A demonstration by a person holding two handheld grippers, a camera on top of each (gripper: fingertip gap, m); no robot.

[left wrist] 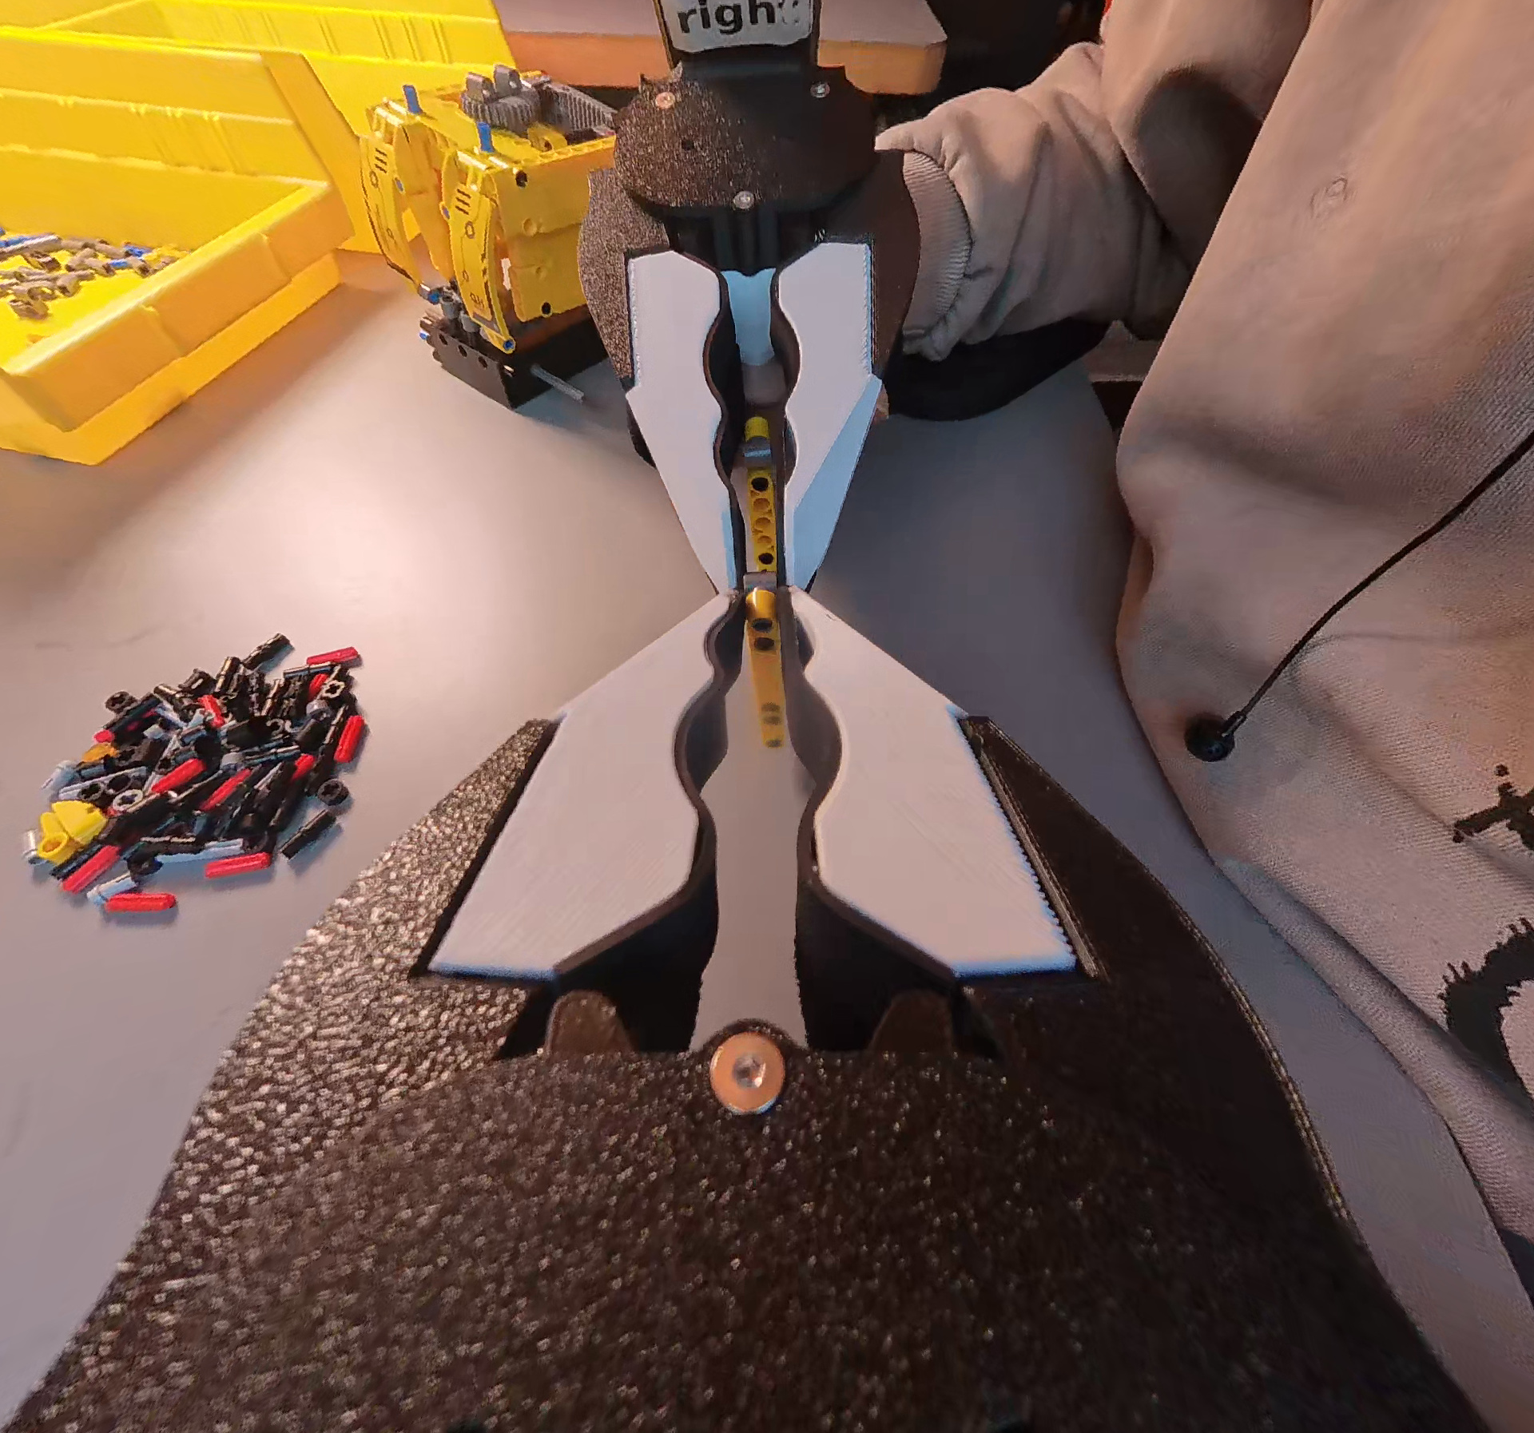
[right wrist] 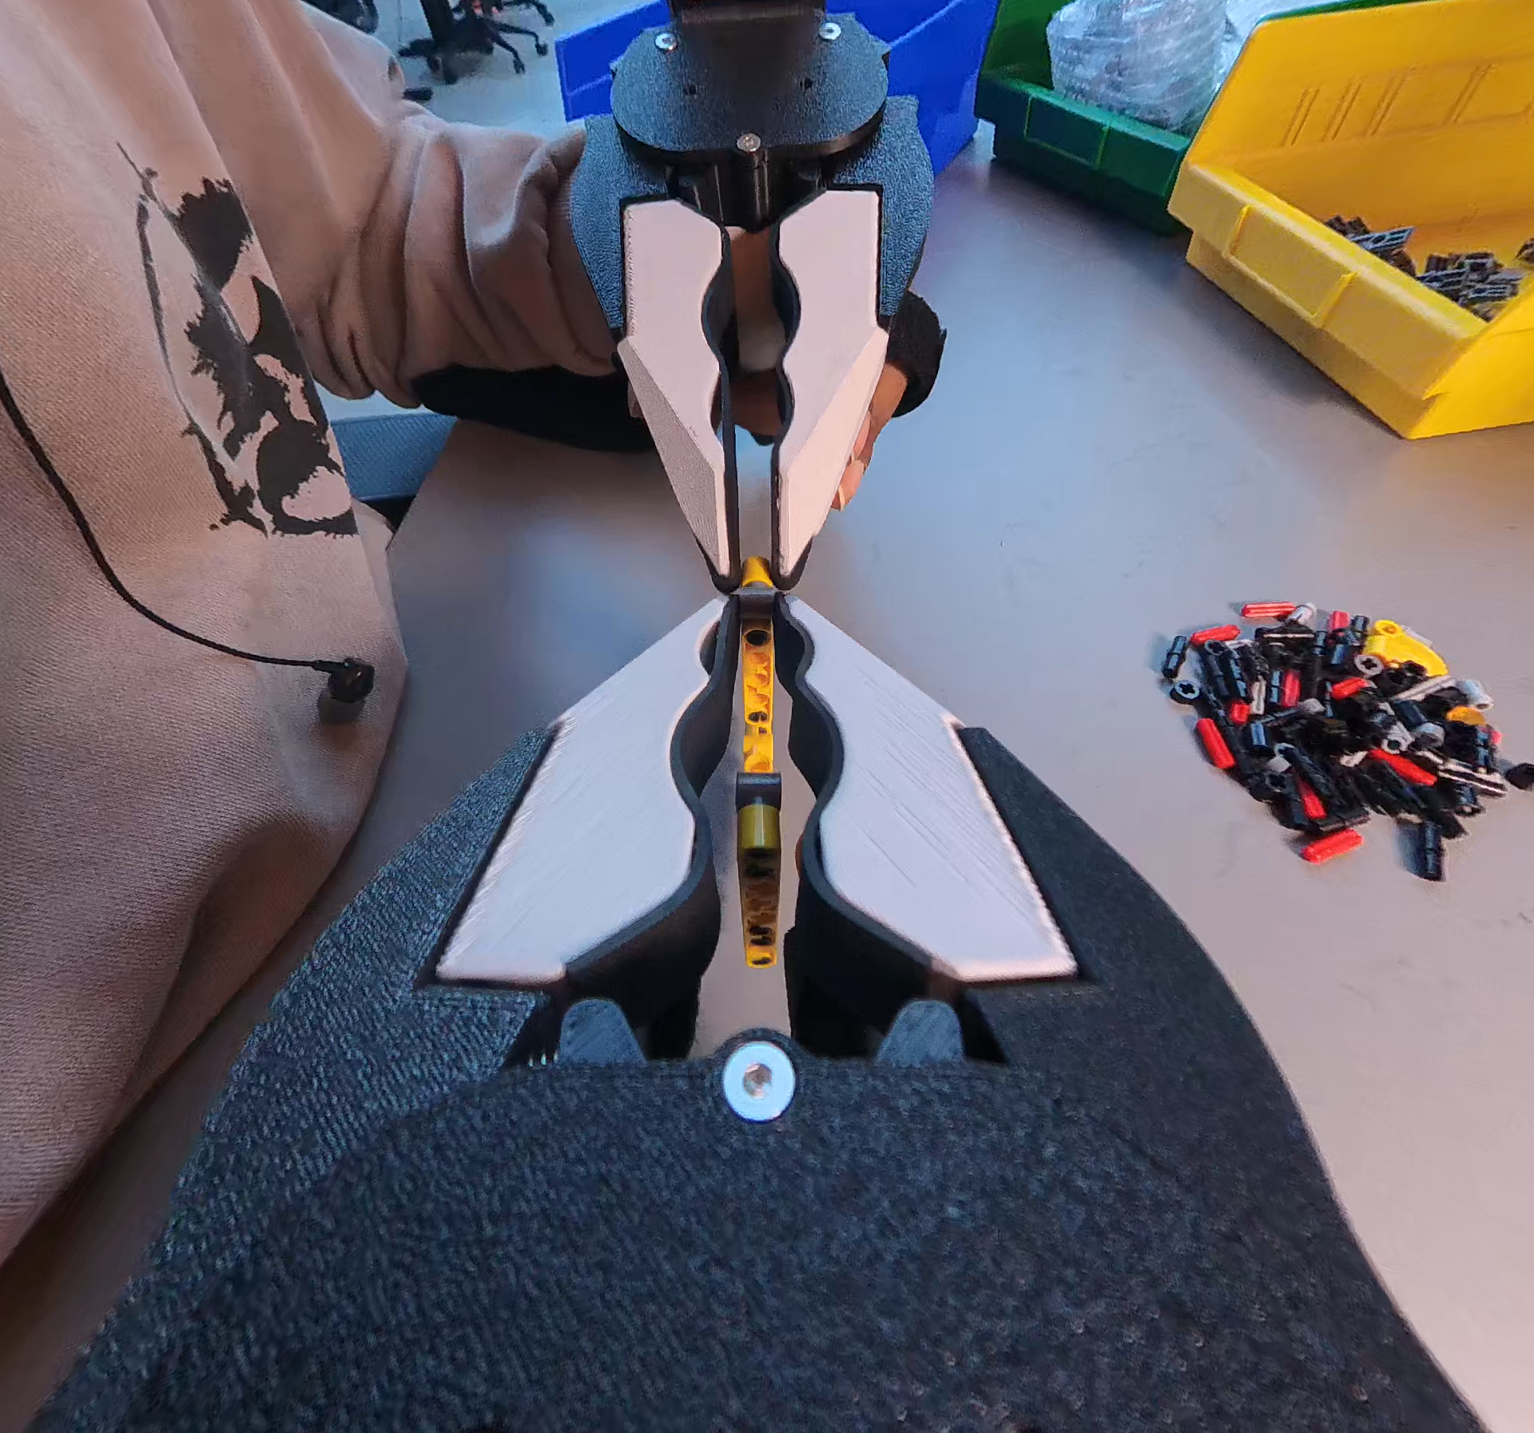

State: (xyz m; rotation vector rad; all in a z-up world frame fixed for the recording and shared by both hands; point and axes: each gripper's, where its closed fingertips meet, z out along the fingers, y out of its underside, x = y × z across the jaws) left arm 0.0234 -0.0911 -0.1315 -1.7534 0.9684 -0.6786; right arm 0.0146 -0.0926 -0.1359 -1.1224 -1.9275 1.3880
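Above grey table (left wrist: 415, 547), left gripper (left wrist: 759, 592) and right gripper (right wrist: 755, 601) tip-to-tip, both clamped on thin yellow holed beams (left wrist: 762, 509).

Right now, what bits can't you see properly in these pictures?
- Where the yellow beams join: both views, hidden by touching fingertips.
- Parts in the pile: left wrist view, too small to sort.
- Green bin contents: right wrist view, wrapped in plastic.
- Yellow model: left wrist view, partly behind the right gripper.
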